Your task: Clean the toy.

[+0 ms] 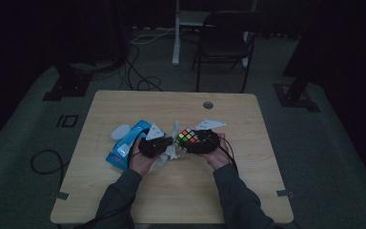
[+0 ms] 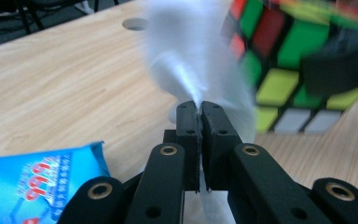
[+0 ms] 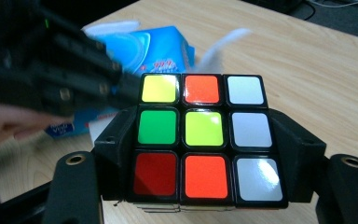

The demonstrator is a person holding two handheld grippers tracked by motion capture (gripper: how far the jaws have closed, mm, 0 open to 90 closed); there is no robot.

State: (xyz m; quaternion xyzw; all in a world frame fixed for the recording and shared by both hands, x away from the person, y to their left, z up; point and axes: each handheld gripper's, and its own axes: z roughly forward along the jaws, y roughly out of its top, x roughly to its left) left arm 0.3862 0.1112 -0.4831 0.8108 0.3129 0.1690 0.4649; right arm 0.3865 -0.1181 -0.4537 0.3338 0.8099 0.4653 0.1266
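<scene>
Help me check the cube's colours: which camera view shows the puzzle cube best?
The right gripper view: the puzzle cube sits sharp and close between the right gripper's jaws, one full face of nine stickers showing. The left gripper view catches a blurred corner behind a white tissue. The high view shows it small and dim.

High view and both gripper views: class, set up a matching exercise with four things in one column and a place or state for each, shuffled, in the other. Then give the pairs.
Things:
1. cube
2. tissue
3. blue pack
4. chair

Places or states:
A. lies on the table beside the person's left hand
B. stands on the floor beyond the table
C. clamped by the right gripper
D. pinched by the left gripper

Pairs: 1-C, 2-D, 3-A, 4-B
</scene>
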